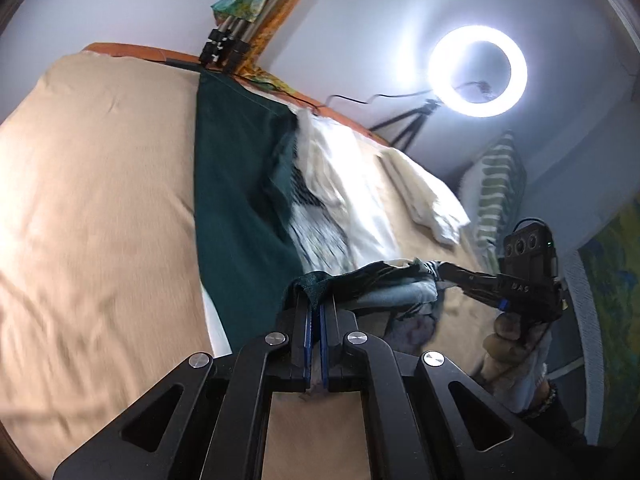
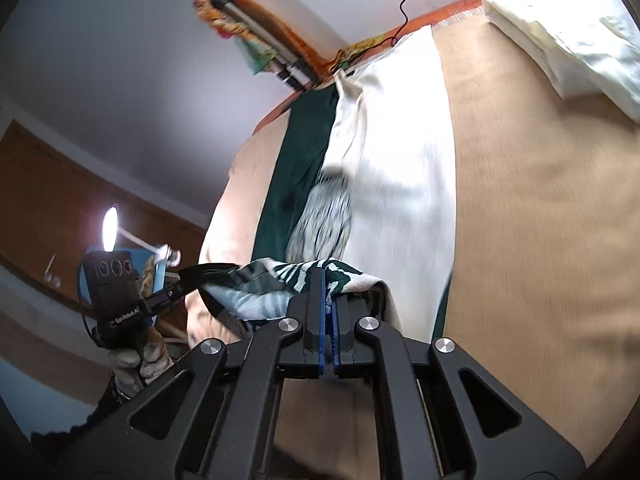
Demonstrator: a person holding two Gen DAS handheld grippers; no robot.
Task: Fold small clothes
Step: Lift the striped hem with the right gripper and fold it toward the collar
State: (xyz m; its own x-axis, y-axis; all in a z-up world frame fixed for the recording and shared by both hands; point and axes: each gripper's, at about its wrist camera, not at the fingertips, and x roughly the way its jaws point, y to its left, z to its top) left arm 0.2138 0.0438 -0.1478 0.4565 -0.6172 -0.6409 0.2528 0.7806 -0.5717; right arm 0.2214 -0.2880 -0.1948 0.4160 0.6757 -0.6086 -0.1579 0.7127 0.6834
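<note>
Your left tongs (image 1: 316,300) and right tongs (image 2: 329,280) are black, with blue pads and silver screws; you wear a beaded bracelet (image 1: 546,398).

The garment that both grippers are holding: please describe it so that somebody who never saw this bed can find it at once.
Start at the bed with the tan sheet. Near its middle, a long garment runs from the far edge toward the cameras, its near edge pinched by the left gripper and the right gripper. Only it combines dark green, cream and a black-and-white print; the folded cloth beside it is plain cream.

The left gripper (image 2: 224,280) body reads "GenRobot.AI"; other lettering is unreadable.
</note>
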